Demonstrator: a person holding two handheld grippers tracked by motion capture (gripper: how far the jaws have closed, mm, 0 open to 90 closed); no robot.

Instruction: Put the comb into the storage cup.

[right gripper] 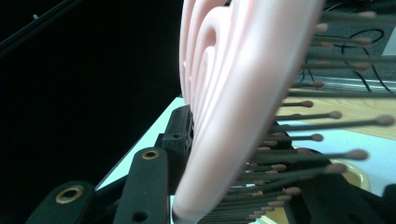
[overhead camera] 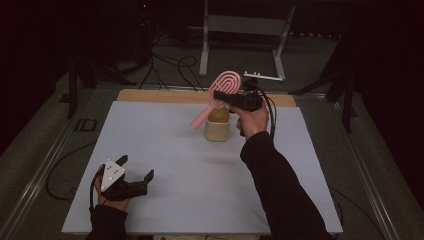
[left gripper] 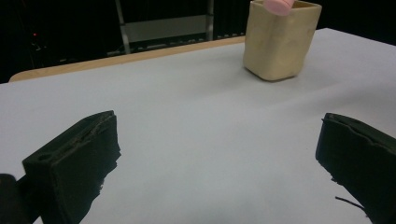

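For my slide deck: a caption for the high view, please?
Right gripper holds a pink plastic hairbrush above a beige square cup; left gripper rests open.

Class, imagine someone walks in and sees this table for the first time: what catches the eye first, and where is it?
First comes the pink hairbrush, held in the air at the far side of the table by the right gripper, which is shut on its oval head, the handle slanting down to the left. Just beneath it stands a beige square cup on the white tabletop. At the near left corner the left gripper rests open, holding nothing.
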